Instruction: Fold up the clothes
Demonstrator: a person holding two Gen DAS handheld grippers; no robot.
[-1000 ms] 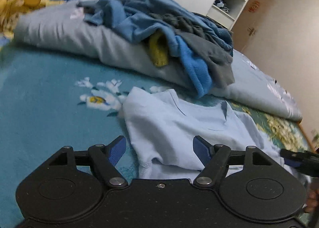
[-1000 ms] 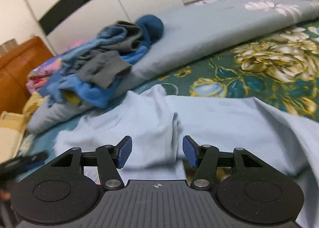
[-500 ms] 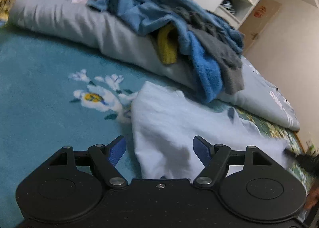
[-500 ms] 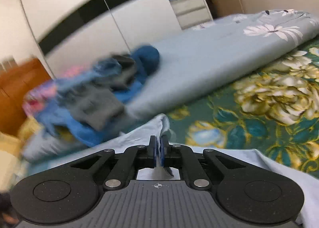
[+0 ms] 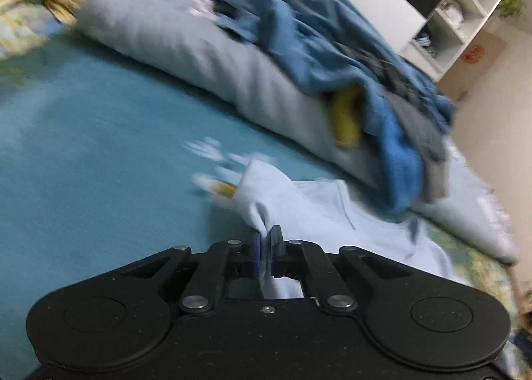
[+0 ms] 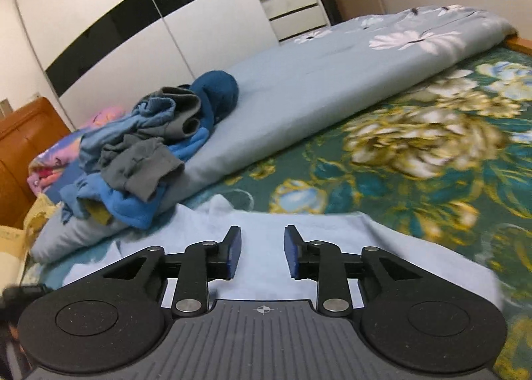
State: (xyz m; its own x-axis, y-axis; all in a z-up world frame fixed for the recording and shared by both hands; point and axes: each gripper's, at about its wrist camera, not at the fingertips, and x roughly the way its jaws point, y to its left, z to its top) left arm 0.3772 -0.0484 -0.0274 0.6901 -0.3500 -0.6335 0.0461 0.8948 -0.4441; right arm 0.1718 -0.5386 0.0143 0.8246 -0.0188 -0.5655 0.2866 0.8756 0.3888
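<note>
Left tool (image 5: 265, 240) clenched on pale blue cotton shirt (image 5: 319, 210); right tool (image 6: 260, 252) released, shirt (image 6: 262, 233) flat beneath, touching unclear.

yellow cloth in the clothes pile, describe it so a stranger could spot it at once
Find the rolled grey quilt lying across the bed. A heap of clothes sits on it. The yellow cloth peeks out under the heap's front edge, the only yellow among blues and greys.
</note>
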